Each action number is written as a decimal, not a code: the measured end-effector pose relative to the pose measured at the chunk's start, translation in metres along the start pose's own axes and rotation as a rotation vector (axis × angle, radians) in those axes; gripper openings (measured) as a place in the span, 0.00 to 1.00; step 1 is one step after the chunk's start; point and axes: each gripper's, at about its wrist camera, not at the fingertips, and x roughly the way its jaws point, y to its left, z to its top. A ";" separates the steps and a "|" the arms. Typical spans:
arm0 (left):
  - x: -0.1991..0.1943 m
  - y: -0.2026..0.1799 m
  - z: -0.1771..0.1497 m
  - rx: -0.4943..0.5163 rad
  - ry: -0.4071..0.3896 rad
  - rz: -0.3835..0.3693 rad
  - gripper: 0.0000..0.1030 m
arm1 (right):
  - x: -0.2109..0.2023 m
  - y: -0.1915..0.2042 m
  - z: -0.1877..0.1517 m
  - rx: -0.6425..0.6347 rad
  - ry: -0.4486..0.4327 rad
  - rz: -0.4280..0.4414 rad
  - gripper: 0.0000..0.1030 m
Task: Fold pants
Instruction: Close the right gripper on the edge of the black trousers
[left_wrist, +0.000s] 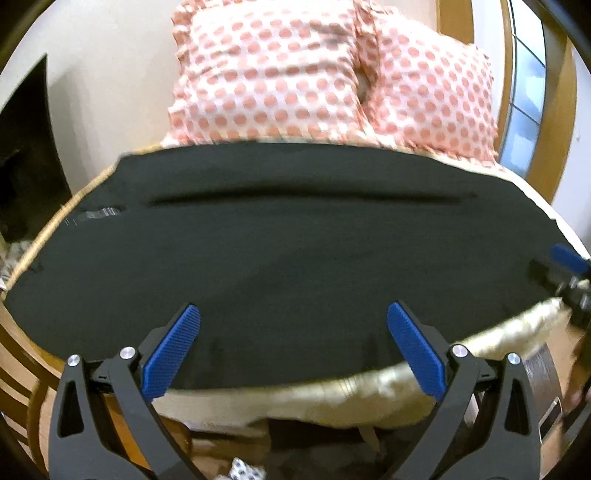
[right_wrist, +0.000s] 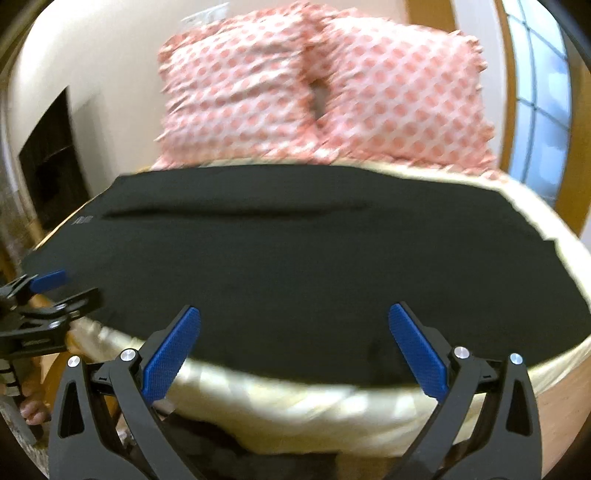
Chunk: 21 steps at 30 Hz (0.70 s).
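Black pants (left_wrist: 280, 251) lie flat across a bed, legs side by side with a seam line between them; they also show in the right wrist view (right_wrist: 295, 258). My left gripper (left_wrist: 293, 321) is open and empty, its blue pads over the pants' near edge. My right gripper (right_wrist: 294, 321) is open and empty over the near edge further right. The right gripper shows at the right edge of the left wrist view (left_wrist: 565, 266); the left gripper shows at the left edge of the right wrist view (right_wrist: 40, 291).
Two pink-dotted pillows (left_wrist: 332, 74) stand behind the pants at the wall. A cream bed cover (right_wrist: 314, 402) hangs over the near edge. A window (right_wrist: 543, 92) is at the right, a dark opening (left_wrist: 26, 147) at the left.
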 end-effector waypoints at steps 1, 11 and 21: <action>0.000 0.003 0.006 -0.004 -0.014 0.011 0.98 | -0.001 -0.015 0.016 0.019 -0.019 -0.038 0.99; 0.044 0.032 0.080 -0.063 -0.069 0.125 0.98 | 0.066 -0.151 0.113 0.331 0.070 -0.298 0.99; 0.098 0.054 0.108 -0.118 -0.040 0.138 0.98 | 0.178 -0.253 0.153 0.468 0.251 -0.590 0.83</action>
